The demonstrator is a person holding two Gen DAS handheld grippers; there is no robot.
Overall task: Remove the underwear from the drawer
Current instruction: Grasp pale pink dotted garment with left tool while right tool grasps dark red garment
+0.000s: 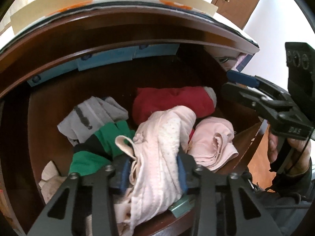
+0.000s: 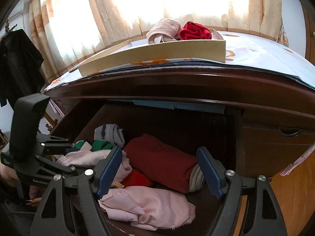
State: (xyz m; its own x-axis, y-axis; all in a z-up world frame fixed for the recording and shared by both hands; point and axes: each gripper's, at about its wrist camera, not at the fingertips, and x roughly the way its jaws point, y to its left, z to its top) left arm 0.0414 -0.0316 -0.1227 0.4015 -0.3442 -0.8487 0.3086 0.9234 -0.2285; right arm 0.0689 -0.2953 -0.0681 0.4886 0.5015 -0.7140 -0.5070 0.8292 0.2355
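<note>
The open dark wooden drawer [image 1: 51, 102] holds a heap of clothes. My left gripper [image 1: 153, 170] is shut on a pale pink dotted underwear [image 1: 163, 137] at the front of the drawer, the cloth bunched between its blue pads. A second pink underwear [image 1: 213, 143] lies to its right, seen in the right wrist view [image 2: 149, 206] too. A red garment [image 1: 173, 102] lies behind, seen in the right wrist view [image 2: 163, 159] too. My right gripper [image 2: 159, 169] is open and empty, hovering over the drawer's right side; it also shows in the left wrist view [image 1: 232, 82].
Grey socks [image 1: 92, 116] and a green garment [image 1: 106, 143] lie at the drawer's left. On the dresser top stands a shallow cardboard tray [image 2: 157, 53] with a pink piece [image 2: 163, 30] and a red piece [image 2: 195, 31] in it. A closed drawer with a handle [image 2: 290, 132] is at the right.
</note>
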